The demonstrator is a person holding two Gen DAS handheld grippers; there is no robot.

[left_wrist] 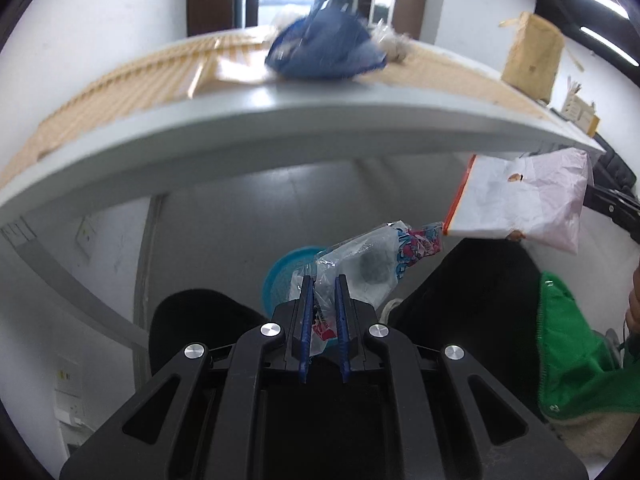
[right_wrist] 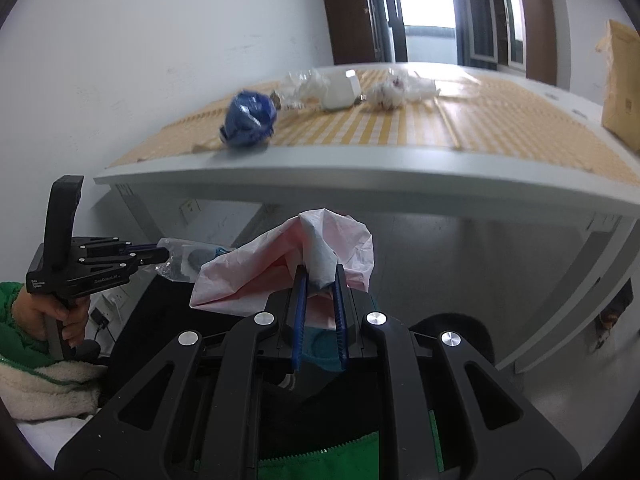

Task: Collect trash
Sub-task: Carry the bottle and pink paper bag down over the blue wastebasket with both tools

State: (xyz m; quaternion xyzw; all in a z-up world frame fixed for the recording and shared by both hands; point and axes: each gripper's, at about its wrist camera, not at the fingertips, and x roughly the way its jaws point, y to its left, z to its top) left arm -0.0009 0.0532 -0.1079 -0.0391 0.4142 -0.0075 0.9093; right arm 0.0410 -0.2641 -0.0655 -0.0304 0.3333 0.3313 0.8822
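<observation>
A: Count being taken. Two grippers in view, both below the front edge of the table (right_wrist: 360, 168). A clear plastic wrapper (left_wrist: 360, 264) with red and blue print is being pinched by the left gripper (left_wrist: 324, 286), jaws nearly pressed together on it. A pale pink paper bag (right_wrist: 320, 248) is being pinched by the right gripper (right_wrist: 320, 280), jaws likewise nearly together on a fold.

B: Trash being left on the table?

A: One crumpled blue bag (right_wrist: 250, 120) near the front left corner. Behind it, a clump of clear plastic (right_wrist: 298, 84), one white container (right_wrist: 340, 90), and one crumpled white wad (right_wrist: 390, 90) with more white wrapping beside it; the exact count there cannot be told, blurred. One brown envelope (right_wrist: 622, 88) is being leaned at the far right.

B: Anything under the grippers?

A: One teal round bin (left_wrist: 280, 276) is being seen just beyond the left fingertips, below the wrapper.

B: Readable text?

A: "GenRobot.AI" is being shown on the left gripper body in the right wrist view. Wrapper print is not being resolved. A green sleeve (right_wrist: 12, 320) is being seen at the hand (right_wrist: 56, 316) on the left gripper.
</observation>
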